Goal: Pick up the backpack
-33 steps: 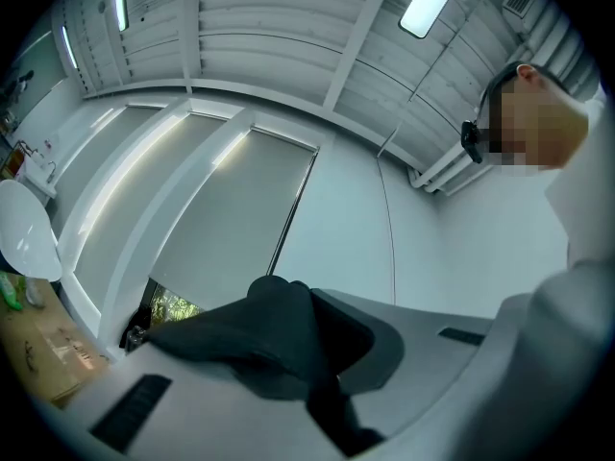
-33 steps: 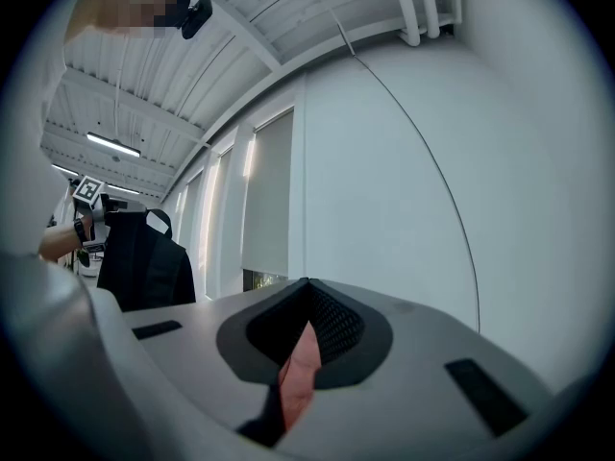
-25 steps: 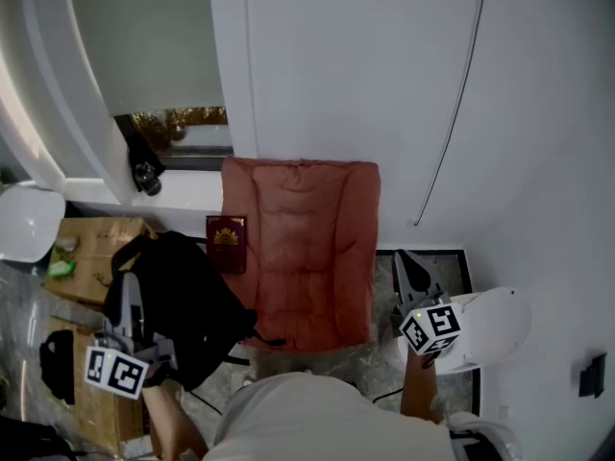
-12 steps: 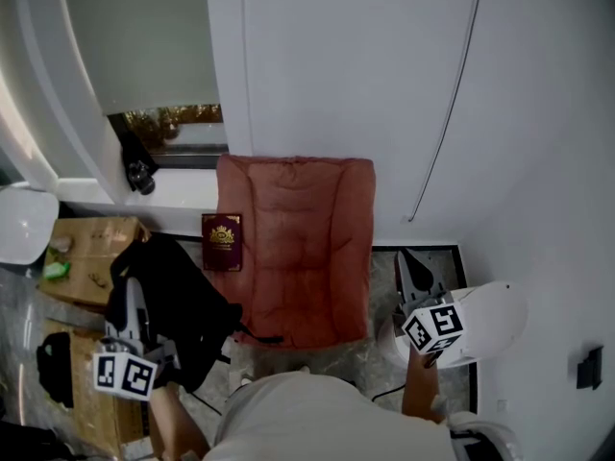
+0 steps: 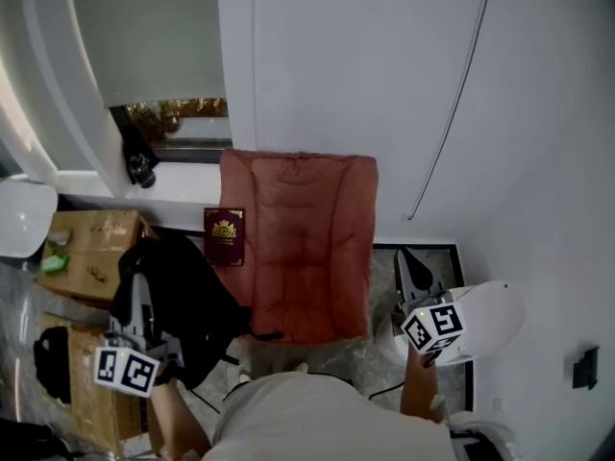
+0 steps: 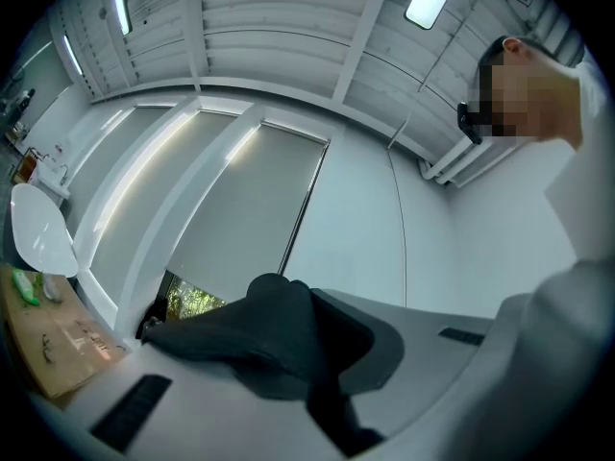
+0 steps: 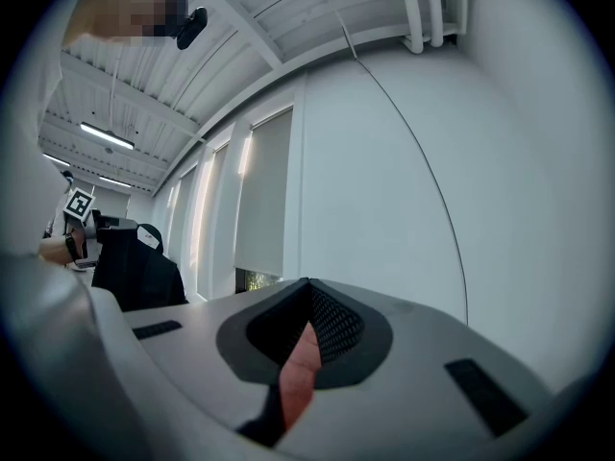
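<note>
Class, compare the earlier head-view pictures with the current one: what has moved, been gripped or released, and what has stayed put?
The left gripper, shut on the black backpack, has sunk very slightly with it; the grip is unchanged. Nothing was newly taken or let go. The right gripper stays shut and still beside the red cushion, and the maroon booklet keeps its place.

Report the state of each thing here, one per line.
left gripper, shut on the backpack.
backpack, hanging upright from the left gripper.
right gripper, shut, holding nothing.
cushion, propped upright against the wall.
booklet, closed, standing beside the cushion.
window blind, lowered almost fully.
</note>
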The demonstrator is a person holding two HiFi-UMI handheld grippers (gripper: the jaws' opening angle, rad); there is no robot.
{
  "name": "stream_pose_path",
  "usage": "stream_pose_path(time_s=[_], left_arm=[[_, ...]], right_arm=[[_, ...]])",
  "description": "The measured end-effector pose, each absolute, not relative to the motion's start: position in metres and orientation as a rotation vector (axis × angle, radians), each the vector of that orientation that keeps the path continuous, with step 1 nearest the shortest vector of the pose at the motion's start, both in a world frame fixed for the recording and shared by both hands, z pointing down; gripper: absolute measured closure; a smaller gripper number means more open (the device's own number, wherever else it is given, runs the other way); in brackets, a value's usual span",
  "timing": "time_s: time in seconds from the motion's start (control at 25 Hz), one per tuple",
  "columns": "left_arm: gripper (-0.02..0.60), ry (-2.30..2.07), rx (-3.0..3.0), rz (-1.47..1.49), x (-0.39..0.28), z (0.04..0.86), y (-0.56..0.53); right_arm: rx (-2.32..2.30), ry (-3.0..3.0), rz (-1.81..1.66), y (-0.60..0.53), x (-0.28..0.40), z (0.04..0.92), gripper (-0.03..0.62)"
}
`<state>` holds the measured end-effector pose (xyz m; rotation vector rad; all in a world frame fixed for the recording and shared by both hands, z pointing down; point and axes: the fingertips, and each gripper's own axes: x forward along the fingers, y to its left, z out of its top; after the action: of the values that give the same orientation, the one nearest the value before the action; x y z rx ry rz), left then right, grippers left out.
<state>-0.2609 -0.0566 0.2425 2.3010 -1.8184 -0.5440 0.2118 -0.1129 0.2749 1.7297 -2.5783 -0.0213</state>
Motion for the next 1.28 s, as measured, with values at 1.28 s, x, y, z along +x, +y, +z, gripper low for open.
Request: stream_pose_path(time_s=[1.28], left_arm=[[0.554, -1.627, 2.372, -0.608, -0.252, 0.228, -0.051]], right_arm=[[1.772, -2.543, -0.102, -0.089, 0.191, 0.263, 0.574]])
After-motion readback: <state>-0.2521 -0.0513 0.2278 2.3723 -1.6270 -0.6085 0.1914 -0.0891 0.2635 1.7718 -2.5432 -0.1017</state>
